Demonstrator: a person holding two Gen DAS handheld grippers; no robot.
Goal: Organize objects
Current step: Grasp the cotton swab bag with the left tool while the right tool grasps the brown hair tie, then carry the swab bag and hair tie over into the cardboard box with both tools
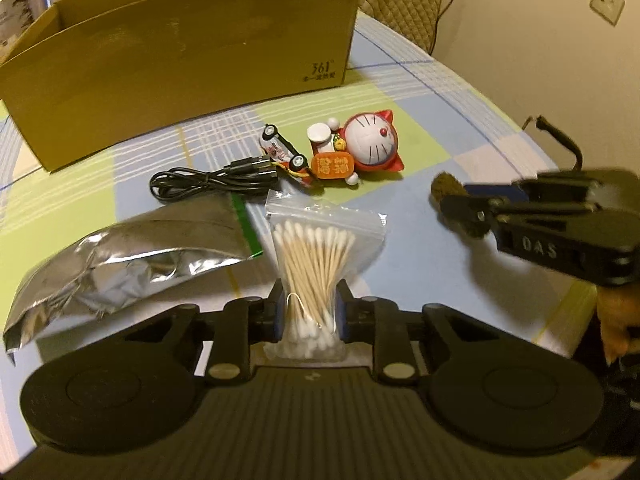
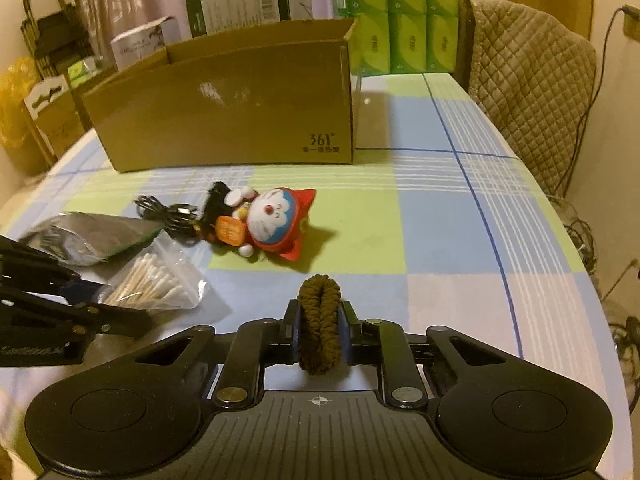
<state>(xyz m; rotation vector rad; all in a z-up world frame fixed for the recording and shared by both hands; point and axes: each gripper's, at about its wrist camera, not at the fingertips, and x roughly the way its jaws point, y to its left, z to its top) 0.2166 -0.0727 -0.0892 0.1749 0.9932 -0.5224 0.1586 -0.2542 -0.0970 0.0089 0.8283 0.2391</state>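
left claw (image 1: pixel 308 312) around cotton swab bag (image 1: pixel 316 256)

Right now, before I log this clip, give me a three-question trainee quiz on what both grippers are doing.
1. True or false: the left gripper is shut on the bag of cotton swabs.
2. What does the right gripper hold? A) black cable B) brown hair tie C) foil pouch
3. Fill in: the cat figurine lies in front of the cardboard ____.

Key: 1 true; 2 B, the brown hair tie; 3 box.
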